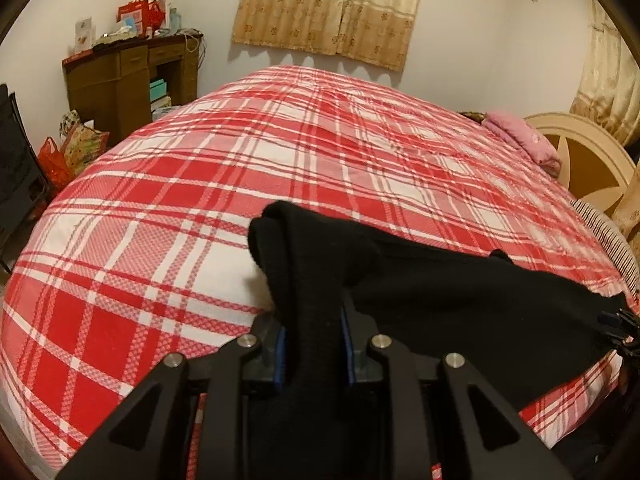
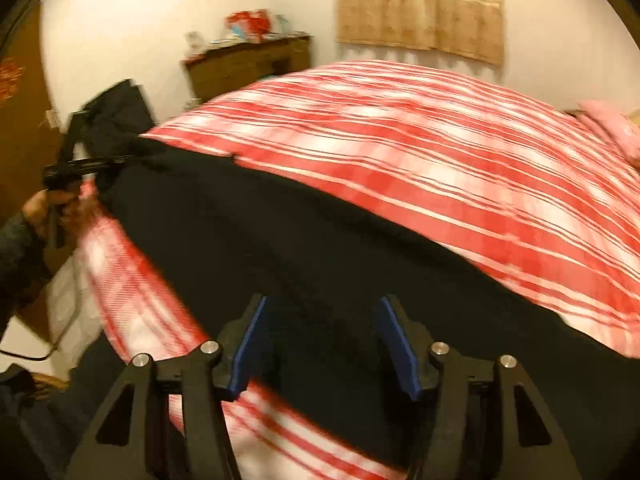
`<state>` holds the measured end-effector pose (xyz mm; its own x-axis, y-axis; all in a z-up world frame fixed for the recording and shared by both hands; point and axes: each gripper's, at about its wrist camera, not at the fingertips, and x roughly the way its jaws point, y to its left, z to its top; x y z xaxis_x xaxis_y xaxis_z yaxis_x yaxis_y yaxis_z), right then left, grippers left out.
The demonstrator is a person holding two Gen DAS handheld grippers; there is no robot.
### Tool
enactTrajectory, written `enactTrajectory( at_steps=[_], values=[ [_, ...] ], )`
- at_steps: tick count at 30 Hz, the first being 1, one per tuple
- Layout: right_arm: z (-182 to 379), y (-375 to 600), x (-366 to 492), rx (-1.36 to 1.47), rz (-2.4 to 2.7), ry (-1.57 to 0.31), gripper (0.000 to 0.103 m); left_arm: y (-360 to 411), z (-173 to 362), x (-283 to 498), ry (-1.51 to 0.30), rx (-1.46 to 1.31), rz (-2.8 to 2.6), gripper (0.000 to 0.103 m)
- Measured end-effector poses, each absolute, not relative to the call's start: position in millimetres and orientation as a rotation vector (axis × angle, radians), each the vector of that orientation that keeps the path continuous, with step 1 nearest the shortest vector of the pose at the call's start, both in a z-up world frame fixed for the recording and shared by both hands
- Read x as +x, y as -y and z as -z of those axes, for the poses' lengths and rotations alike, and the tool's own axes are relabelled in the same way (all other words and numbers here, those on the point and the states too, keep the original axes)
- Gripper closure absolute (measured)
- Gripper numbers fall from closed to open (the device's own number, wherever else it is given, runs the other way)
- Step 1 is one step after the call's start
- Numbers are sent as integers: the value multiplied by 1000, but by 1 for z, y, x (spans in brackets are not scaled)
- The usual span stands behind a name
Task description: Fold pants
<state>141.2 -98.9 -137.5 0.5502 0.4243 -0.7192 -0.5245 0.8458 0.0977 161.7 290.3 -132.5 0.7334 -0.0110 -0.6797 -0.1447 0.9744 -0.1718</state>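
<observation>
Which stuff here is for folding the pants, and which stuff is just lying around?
For the job:
- black pants
- left gripper, pinching the pants
- right gripper, jaws apart over the pants
- plaid bedspread, the folding surface

Just lying about:
- pink pillow
- wooden desk
- red bags on the desk
- curtain
</observation>
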Motion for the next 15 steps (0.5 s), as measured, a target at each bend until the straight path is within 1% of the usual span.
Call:
enactTrajectory(
  at_steps=[2,4,6,8,11,13,14,15],
  values=[
    [149,82,139,-120,-665,-867,43,-291,132,159,-746,-219,-73,76],
    [170,67,139,-139,-712,-989,43,-293,132,155,-739,-227,-80,72],
    [169,62,127,-171,-709,-943,41,-295,129,151,-733,-229,-90,68],
    [165,63,124,-135,-769,-967,41,-295,124,144,-713,-209,-107,67],
    [157,77,126,-111,-695,-905,41,-292,113,134,-686,-160,-134,66],
    [160,92,134,-106,-583,-881,40,-287,104,128,-657,-142,-147,55],
    [165,95,139,-100,-557,-900,40,-281,100,126,-640,-129,-148,41],
    [169,98,143,-98,-545,-930,40,-275,96,125,-624,-118,-147,32]
  ],
)
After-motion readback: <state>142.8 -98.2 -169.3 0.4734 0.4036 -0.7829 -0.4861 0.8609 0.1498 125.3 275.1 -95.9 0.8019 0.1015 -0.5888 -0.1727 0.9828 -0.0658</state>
